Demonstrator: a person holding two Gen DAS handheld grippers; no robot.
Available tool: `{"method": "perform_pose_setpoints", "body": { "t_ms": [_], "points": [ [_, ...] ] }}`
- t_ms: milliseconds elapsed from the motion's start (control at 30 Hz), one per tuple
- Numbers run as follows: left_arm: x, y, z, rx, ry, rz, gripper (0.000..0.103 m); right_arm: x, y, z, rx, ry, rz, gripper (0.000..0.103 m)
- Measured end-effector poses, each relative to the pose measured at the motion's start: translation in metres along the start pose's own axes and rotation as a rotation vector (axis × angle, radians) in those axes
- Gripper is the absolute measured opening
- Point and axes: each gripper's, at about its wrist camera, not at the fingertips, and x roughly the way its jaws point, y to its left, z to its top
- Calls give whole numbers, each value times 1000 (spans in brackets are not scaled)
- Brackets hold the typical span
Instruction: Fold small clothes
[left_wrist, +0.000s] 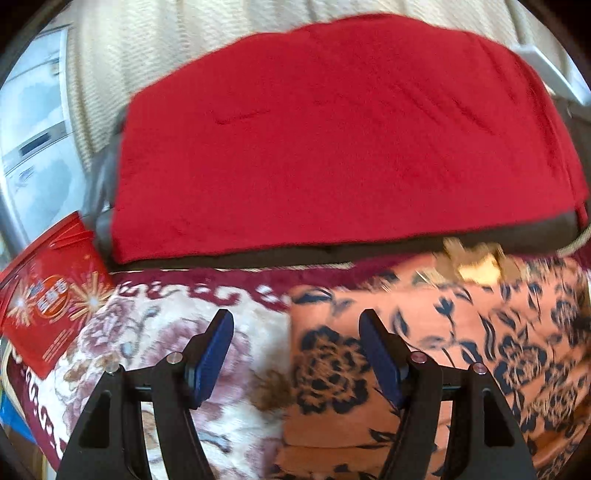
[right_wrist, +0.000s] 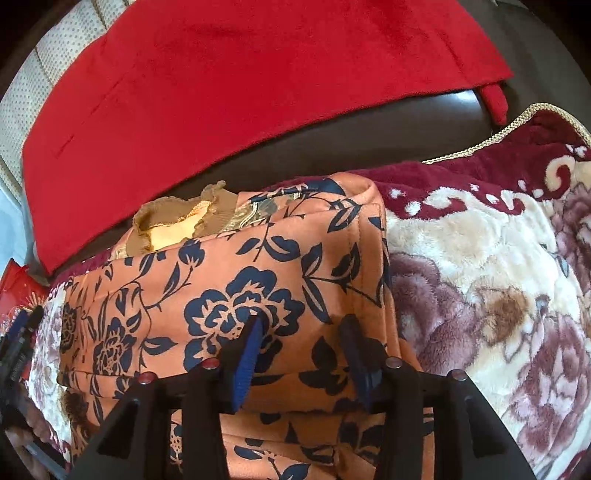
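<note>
Right under the right claw (right_wrist: 301, 325) lies the orange floral garment (right_wrist: 236, 280), already doubled into a block on the plush floral blanket (right_wrist: 480, 295); the jaws stand partly apart, clamping nothing, probably so the fold stays put. Just left of that block, the left claw (left_wrist: 295, 321) hangs wide and empty over the blanket, likely clearing out. Beyond both, a red cushion (left_wrist: 332, 140) backs the spot.

Red printed packet (left_wrist: 48, 291), left wrist view: an orange oval emblem with pale characters and small pale print lines below, all too blurred to read. No legible text, number or brand elsewhere in either view.
</note>
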Motion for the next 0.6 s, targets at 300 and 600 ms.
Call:
{"method": "perform_pose_setpoints", "body": {
  "t_ms": [300,600],
  "points": [
    [-1,44,4,-109,-25,77,71,1,3,-1,2,-7,-17,50],
    [-2,60,1,-143,-33,97,71,-7,5,4,15,-52,-21,50]
  ]
}}
